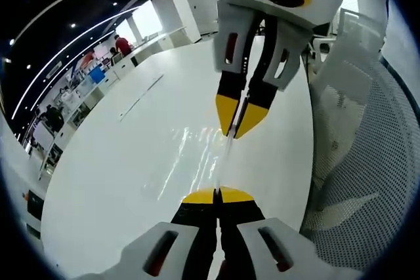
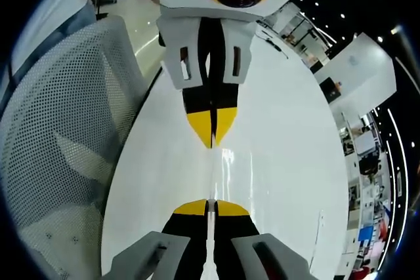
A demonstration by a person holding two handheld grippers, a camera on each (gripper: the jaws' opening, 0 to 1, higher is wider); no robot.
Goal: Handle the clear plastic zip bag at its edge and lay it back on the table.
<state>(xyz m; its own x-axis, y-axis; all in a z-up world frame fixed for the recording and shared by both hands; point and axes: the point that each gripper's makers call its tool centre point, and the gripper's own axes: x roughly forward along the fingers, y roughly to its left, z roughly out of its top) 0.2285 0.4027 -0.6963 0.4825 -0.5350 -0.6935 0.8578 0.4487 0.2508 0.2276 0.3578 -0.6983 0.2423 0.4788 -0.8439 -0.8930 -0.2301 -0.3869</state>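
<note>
The clear plastic zip bag (image 1: 197,155) shows as a glinting film over the white table (image 1: 111,181). Its edge runs taut between the two grippers, which face each other. In the left gripper view, my left gripper (image 1: 217,195) is shut on the near end of that edge. My right gripper (image 1: 239,126) reaches in from the top, shut on the far end. In the right gripper view, the bag edge (image 2: 212,174) is a thin bright line from my right gripper (image 2: 211,207) up to my left gripper (image 2: 212,140). I cannot tell whether the film touches the table (image 2: 289,162).
A white mesh chair (image 1: 367,162) stands close against the table's edge, also seen as the mesh chair (image 2: 59,129) in the right gripper view. Far across the room are desks and people (image 1: 121,45). A long thin strip (image 1: 140,97) lies on the table further out.
</note>
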